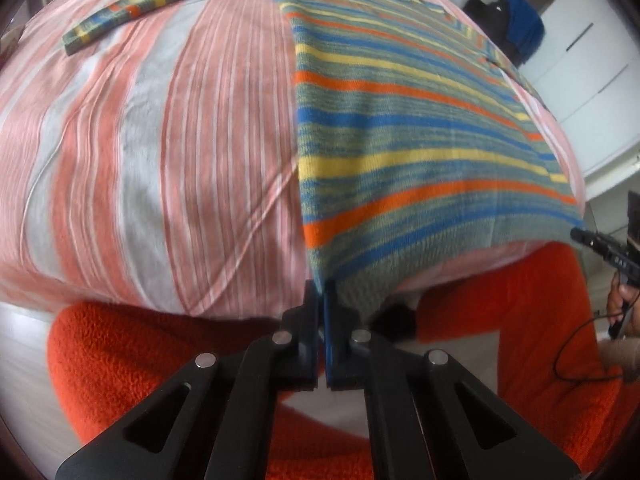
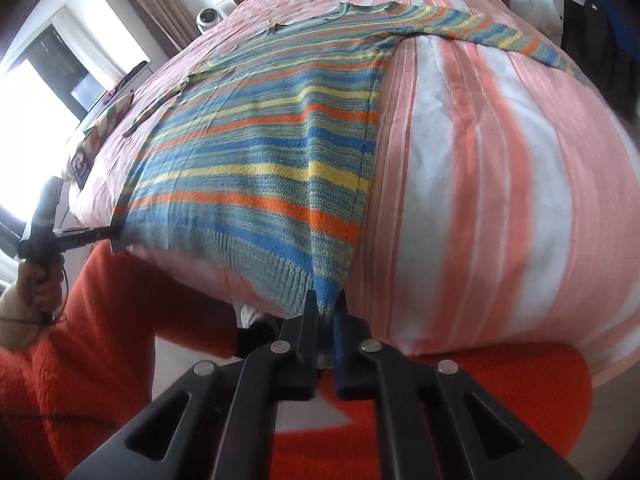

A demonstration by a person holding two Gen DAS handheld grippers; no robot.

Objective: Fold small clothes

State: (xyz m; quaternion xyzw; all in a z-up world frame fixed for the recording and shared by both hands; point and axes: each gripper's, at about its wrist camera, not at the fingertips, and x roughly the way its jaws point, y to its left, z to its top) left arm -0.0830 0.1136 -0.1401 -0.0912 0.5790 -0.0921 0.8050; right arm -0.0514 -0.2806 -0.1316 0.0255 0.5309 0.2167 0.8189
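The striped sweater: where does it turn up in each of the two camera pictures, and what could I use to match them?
Left wrist view: the striped sweater fills the right half, its near left hem corner pinched in the left claw.
Right wrist view: it lies centre-left, its near right hem corner pinched in the right claw.
Shared landmark: the pink-and-white striped bedspread under it.

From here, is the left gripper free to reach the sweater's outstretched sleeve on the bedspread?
Probably not right now: the left gripper is shut on the sweater's hem corner. The sleeve lies far across the bedspread with nothing between them, so it would need to let go first.
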